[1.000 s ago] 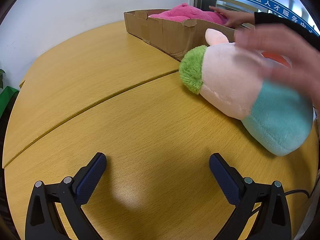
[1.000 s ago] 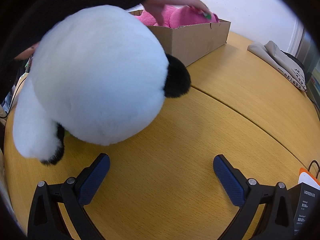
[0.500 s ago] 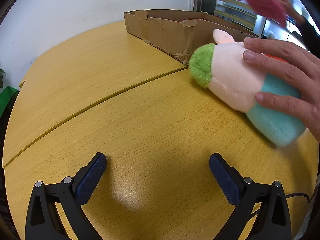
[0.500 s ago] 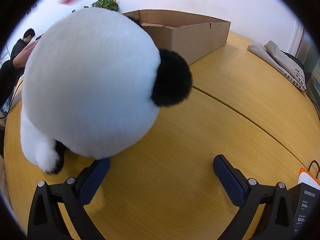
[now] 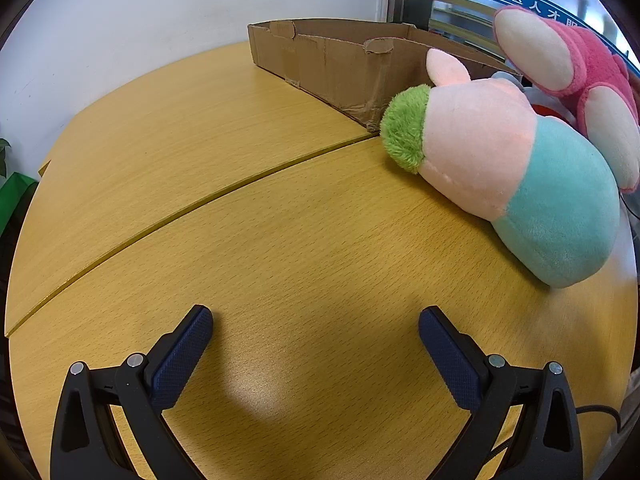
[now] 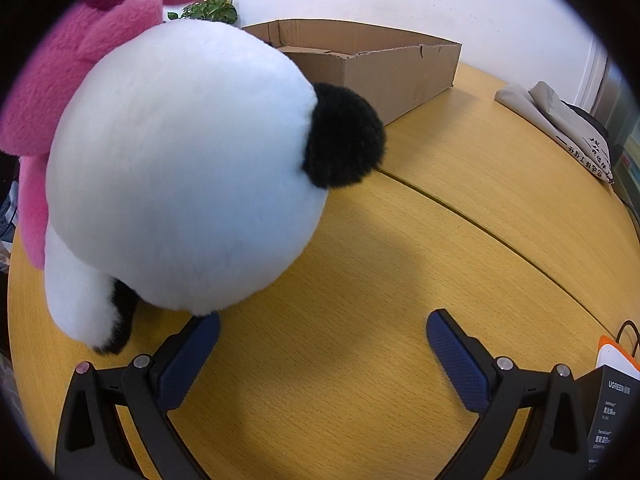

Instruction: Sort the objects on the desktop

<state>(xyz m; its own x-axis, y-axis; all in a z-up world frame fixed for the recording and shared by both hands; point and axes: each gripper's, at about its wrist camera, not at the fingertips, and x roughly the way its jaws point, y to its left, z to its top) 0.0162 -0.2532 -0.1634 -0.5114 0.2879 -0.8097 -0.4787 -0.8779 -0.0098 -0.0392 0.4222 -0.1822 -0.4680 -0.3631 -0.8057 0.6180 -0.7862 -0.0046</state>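
Wood-grain yellow desk [image 5: 280, 208] fills both views, white wall behind it. My left fingers [image 5: 184, 356] stand spread wide with nothing between them, low over bare desk near its front edge. My right fingers [image 6: 460, 356] are spread as well and hold nothing, though the left pad sits just under the white panda plush [image 6: 180, 168], touching or nearly so; I cannot tell which.

Further out from my left gripper [image 5: 316, 352], the pink-and-teal plush [image 5: 512, 176] lies on its side toward the desk's right edge, its green tuft close to the near corner of the cardboard box [image 5: 340, 64]. A pink plush [image 5: 572, 80] shows behind it; whether it rests on anything I cannot tell. The box stands at the desk's far side, and what I see of its inside looks empty.

These toys look light, soft and squashy, not slippery. I judge a deep pinch across a narrow part, such as the panda's black ear [image 6: 344, 136] or the tuft, would hold better than the round bodies.
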